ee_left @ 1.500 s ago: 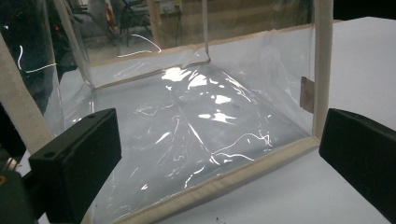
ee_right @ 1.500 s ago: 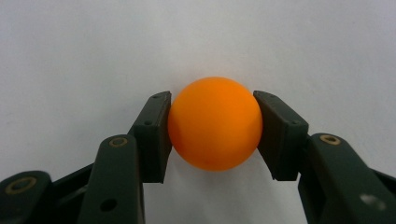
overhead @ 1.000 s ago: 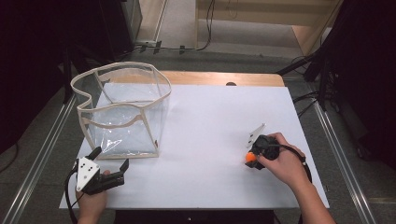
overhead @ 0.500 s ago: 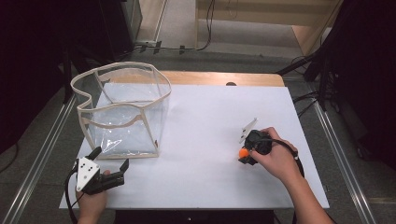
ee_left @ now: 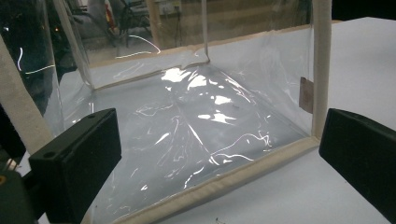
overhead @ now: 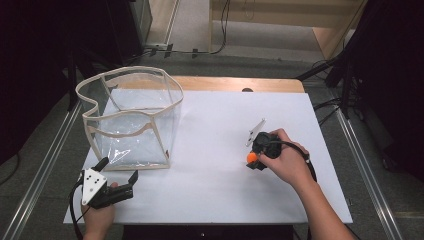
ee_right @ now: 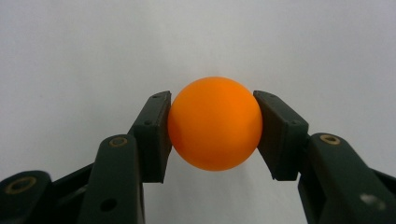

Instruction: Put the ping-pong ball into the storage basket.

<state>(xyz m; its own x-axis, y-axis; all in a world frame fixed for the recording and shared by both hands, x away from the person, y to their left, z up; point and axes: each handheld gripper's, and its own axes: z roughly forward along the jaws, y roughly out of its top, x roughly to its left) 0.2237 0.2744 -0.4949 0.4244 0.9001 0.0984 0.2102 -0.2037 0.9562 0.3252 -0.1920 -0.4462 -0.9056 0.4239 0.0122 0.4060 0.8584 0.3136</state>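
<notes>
Right tongs clamp an orange ball between both jaws, pads pressed to its sides. Seen from above, the ball hangs low over the white surface, right of middle, in the right hand. Well apart, near the front left corner, the left tongs spread wide, pointing at a clear bag with cream edging, just beside it.
</notes>
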